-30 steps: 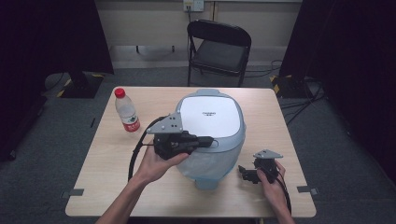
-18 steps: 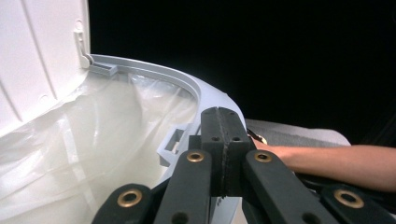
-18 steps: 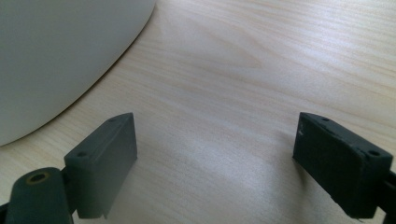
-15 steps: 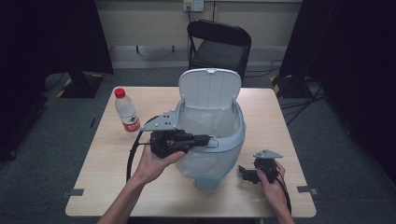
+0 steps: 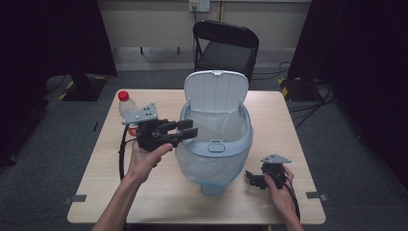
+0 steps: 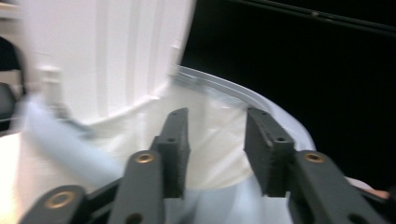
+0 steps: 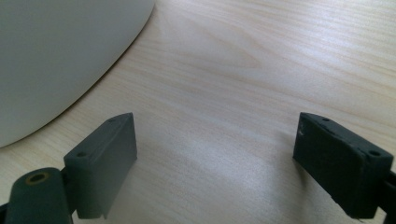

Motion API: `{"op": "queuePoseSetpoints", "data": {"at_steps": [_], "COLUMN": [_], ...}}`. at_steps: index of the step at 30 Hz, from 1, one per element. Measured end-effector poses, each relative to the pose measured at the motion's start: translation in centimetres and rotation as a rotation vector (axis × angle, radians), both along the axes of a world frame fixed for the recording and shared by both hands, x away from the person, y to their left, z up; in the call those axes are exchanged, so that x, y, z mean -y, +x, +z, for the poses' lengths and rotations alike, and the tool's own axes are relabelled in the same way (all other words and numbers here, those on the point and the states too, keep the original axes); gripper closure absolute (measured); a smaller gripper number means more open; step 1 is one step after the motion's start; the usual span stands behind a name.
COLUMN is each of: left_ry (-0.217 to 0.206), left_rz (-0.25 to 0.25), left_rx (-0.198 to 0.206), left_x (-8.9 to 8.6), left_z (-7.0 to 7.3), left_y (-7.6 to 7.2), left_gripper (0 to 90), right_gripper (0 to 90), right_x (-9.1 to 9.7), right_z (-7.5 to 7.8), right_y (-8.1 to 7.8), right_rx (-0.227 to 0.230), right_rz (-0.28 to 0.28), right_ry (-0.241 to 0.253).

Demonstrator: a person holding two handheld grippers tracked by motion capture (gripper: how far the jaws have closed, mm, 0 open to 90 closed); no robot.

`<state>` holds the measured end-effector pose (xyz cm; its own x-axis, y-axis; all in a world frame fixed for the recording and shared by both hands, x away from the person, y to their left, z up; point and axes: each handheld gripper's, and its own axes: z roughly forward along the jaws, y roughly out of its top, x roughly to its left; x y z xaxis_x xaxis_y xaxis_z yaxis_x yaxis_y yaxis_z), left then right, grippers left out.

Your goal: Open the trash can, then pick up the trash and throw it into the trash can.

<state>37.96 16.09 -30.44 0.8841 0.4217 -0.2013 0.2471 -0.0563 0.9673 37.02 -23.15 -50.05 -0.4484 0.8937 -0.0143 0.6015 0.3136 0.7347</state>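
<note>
- Holding your left gripper (image 5: 185, 131) at the near-left rim of the bin (image 5: 214, 154), you have its jaws spread with nothing between them; the left gripper view confirms a clear gap, the liner (image 6: 219, 140) showing beyond the pads.
- You have the bin at the middle of the table (image 5: 159, 202), its lid (image 5: 216, 91) standing upright at the back, so the mouth is open towards you; this suits dropping something in from the near side.
- The clear liner (image 5: 219, 127) hangs inside the rim; judged loose, it could snag a jaw if you go in low.
- The bottle (image 5: 126, 103) stands upright at the table's left edge, behind your left gripper and apart from the bin. Judged the nearest loose item and within reach of that hand.
- You rest your right gripper (image 5: 255, 179) on the table to the bin's right, jaws wide apart and empty; the right gripper view shows bare wood (image 7: 224, 93) between them and the bin wall (image 7: 56, 56) alongside. Judged parked, clear of the work.
</note>
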Motion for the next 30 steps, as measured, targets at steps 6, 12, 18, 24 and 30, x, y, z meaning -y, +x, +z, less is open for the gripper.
{"op": "queuePoseSetpoints", "data": {"at_steps": [6,12,18,24,30], "left_ry": [-0.007,-0.001,0.082,0.114,0.124], "left_rz": [0.048,0.17,0.264,0.31,0.346], "left_rx": [0.005,0.011,0.019,0.001,-0.043], "left_x": [-2.0,-4.1,-6.1,-8.5,-10.9], "left_z": [-0.1,-0.9,-1.8,-2.1,-3.0], "left_y": [1.0,2.0,3.1,4.5,6.1], "left_gripper": [44.3,34.9,26.7,23.5,20.7], "right_gripper": [11.9,11.8,11.8,11.8,11.7], "right_x": [-0.1,-0.1,-0.1,-0.1,-0.1], "right_z": [0.0,0.0,0.0,0.0,0.0], "right_y": [0.0,0.0,0.0,0.0,0.0], "right_rx": [0.0,0.002,0.0,0.0,0.0], "right_rz": [-0.008,-0.014,-0.012,-0.014,-0.01], "right_ry": [-0.001,-0.003,-0.002,-0.002,-0.001]}}
